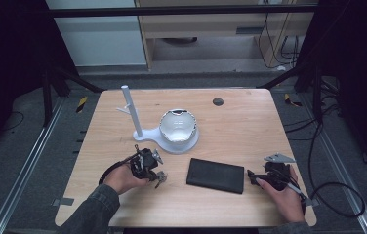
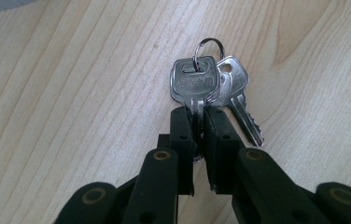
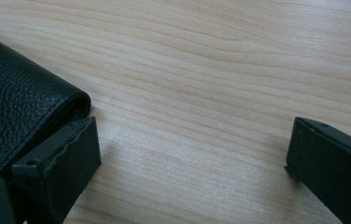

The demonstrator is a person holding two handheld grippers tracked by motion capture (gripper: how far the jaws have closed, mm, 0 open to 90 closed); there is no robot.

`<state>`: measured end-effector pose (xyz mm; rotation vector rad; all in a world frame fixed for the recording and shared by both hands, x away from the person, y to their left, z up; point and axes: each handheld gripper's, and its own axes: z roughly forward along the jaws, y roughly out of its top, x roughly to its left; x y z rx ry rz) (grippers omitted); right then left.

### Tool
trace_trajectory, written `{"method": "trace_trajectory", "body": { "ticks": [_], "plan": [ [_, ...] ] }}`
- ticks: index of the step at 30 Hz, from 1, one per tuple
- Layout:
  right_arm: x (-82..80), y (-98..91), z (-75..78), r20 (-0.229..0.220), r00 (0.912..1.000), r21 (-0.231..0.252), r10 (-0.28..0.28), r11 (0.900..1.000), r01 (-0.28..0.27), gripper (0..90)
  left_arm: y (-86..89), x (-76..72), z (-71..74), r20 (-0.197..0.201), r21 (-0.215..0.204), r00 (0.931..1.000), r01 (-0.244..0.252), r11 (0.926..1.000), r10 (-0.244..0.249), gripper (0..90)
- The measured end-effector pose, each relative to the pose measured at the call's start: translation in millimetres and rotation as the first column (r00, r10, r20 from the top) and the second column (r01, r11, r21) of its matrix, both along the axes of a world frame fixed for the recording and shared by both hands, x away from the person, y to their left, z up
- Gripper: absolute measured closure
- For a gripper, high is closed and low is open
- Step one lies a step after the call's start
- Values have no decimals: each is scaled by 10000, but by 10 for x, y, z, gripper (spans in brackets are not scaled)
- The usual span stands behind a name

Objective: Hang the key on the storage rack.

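In the left gripper view, the left gripper (image 2: pixel 200 122) has its two black jaws pinched together on the blade of the front key in a bunch of keys (image 2: pixel 206 84). The key's head and the ring (image 2: pixel 209 46) stand just beyond the jaw tips; the gripped blade is hidden between the pads. A second key (image 2: pixel 241 105) fans out beside one jaw, its toothed edge lying on the wooden table (image 2: pixel 71 93), and a third is mostly hidden behind the front one. In the high view the keys are small and hard to make out beside that gripper (image 1: pixel 148 165).

The right gripper (image 3: pixel 192 154) has its jaws standing wide apart with only bare tabletop between them. A black leather wallet (image 3: pixel 15 116) lies just outside one jaw, its rounded corner at that jaw's tip; whether they touch is unclear, and most of the wallet is cut off by the frame. From above, the wallet (image 1: pixel 215 175) lies between the two grippers, the right gripper (image 1: pixel 264 176) close to its end.
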<state>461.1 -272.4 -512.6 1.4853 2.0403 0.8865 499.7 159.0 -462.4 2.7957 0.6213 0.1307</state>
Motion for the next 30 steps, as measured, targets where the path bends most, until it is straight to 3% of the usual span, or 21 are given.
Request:
{"method": "trace_trajectory", "body": {
  "ticks": [6, 11, 17, 21, 25, 30],
  "plan": [
    [0, 1, -1, 14, 10000, -23, 2, 10000, -2, 30, -19, -44, 7, 166, -69, 9998, -98, 9999, 99, 820],
    [-1, 1, 0, 9, 10000, -11, 7, 10000, -7, 29, -59, -91, 17, 647, 130, 9979, 21, 9999, -30, 820],
    [-1, 1, -4, 42, 10000, -50, 75, 10000, -74, 28, -77, -78, -11, 905, 132, 9959, 56, 9999, -68, 715],
    [-3, 4, -2, 22, 10000, -29, 76, 10000, -76, 27, -77, -61, -32, 813, 124, 9967, 23, 9999, -33, 672],
    [-4, 6, -3, 20, 9999, -36, 108, 9999, -108, 27, -68, -28, -34, 321, -44, 9994, 87, 10000, -85, 776],
    [-5, 8, -3, 22, 9999, -61, 121, 9999, -121, 27, -73, -32, -36, 268, -144, 9996, -110, 9998, 114, 800]
  ]
}}
